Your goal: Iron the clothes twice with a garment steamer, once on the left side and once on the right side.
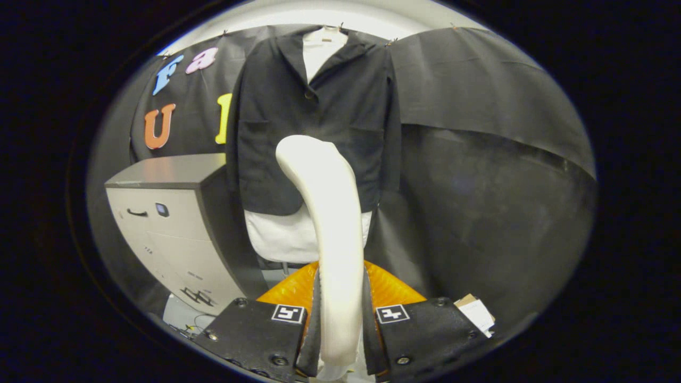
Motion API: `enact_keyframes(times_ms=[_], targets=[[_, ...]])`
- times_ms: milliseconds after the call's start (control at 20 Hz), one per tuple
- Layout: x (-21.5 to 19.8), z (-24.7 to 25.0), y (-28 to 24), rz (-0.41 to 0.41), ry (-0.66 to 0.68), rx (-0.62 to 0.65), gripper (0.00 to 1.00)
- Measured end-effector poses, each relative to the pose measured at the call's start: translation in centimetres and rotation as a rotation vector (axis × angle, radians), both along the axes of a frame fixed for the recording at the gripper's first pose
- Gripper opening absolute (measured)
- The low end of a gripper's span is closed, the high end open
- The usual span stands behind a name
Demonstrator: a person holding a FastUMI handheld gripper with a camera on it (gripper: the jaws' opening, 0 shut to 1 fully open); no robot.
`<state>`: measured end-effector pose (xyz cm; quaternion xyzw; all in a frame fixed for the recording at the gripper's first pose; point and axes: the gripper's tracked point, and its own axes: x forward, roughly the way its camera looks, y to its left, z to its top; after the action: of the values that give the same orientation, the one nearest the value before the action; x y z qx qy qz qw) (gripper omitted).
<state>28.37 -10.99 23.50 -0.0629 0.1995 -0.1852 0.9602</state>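
A black jacket (319,117) over a white shirt (282,234) hangs on the booth wall straight ahead of me. The cream-white garment steamer (330,213) stands upright between my fingers, its curved head rising in front of the jacket's lower middle and leaning slightly left. My gripper (340,319) is shut on the steamer's handle, with both black fingers (260,330) pressing its sides. Whether the steamer's head touches the cloth I cannot tell. Orange finger parts (393,290) show just behind the handle.
A grey-and-cream cabinet (170,213) stands to the left of the jacket, close to its sleeve. Black cloth (479,159) drapes the wall to the right. A small cardboard box (476,311) lies low beside my right finger.
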Motion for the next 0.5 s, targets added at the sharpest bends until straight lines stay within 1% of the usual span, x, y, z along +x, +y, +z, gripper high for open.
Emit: enact_keyframes(times_ms=[100,250,500], targets=[[-3.5,1.9,1.8,0.001,-0.039,-0.011,0.36],[-6.6,4.8,3.8,0.007,-0.079,-0.018,0.36],[-9.9,9.8,6.3,0.05,-0.153,-0.041,0.36]])
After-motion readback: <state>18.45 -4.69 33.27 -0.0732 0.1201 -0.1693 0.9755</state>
